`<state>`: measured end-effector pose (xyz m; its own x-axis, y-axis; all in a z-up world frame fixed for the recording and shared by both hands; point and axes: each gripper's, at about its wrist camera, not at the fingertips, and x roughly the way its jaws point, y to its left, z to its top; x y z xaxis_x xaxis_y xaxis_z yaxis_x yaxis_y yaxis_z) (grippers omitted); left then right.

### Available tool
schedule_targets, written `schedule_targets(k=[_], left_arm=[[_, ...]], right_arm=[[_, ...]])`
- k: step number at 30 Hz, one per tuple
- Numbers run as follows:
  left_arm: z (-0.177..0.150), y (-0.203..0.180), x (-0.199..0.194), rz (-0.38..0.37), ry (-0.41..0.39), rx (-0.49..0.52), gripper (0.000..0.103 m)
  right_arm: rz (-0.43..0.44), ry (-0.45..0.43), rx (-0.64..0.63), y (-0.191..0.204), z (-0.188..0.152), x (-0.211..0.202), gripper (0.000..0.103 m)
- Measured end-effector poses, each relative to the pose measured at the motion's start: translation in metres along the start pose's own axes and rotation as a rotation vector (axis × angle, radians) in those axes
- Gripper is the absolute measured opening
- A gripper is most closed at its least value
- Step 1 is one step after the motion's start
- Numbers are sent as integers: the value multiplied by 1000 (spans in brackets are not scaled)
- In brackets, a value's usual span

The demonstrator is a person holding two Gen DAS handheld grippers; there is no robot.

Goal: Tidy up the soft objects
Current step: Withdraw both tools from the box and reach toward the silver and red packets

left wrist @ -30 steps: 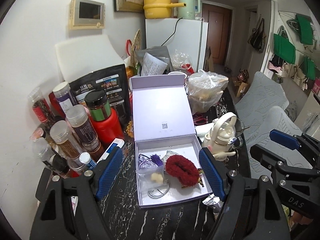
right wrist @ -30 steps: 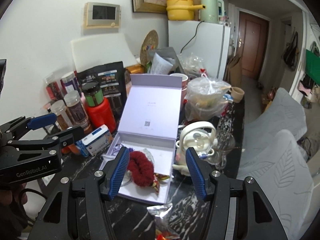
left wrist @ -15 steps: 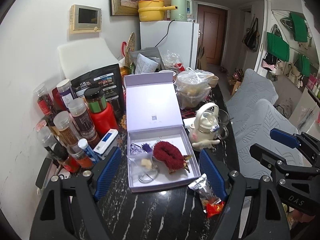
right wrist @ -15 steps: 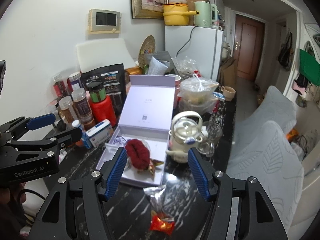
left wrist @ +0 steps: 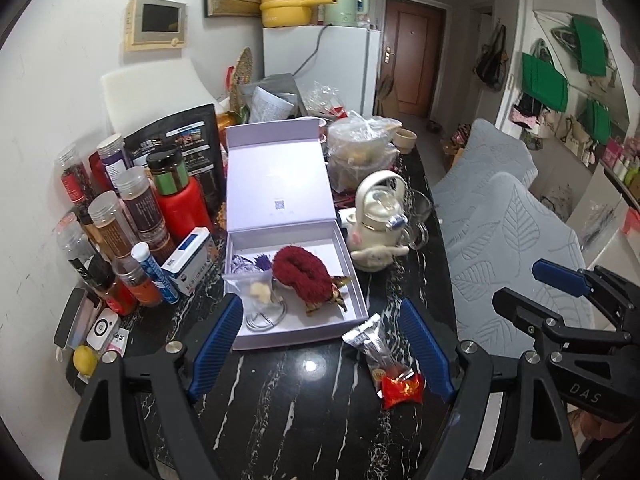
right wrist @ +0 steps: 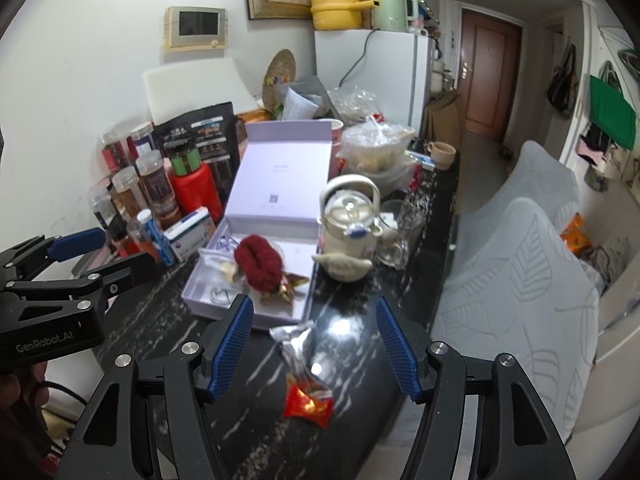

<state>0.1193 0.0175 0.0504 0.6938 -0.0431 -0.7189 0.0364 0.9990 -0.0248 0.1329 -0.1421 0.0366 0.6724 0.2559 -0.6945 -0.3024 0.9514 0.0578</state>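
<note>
Ahead of both grippers, the red fuzzy scrunchie (left wrist: 301,276) lies in the open lilac box (left wrist: 352,292) on the bench (left wrist: 280,400), its long axis running from far-left to near-right. Neither gripper reaches it; the left gripper (left wrist: 320,348) frames the box's near edge more squarely, so it looks the likelier of the 2 to take it. The right gripper (right wrist: 316,346) hangs over a snack wrapper (right wrist: 304,376). Both tilt steeply downward, jaws parted and empty, the right pair having just widened slightly.
</note>
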Motion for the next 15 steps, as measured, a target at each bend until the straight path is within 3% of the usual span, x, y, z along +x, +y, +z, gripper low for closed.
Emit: schedule_targets(k=[15], left_arm=[[-37,-43,35,-36,119,-1,81]], right_arm=[[-13,86,23,-40,-43,5,64]])
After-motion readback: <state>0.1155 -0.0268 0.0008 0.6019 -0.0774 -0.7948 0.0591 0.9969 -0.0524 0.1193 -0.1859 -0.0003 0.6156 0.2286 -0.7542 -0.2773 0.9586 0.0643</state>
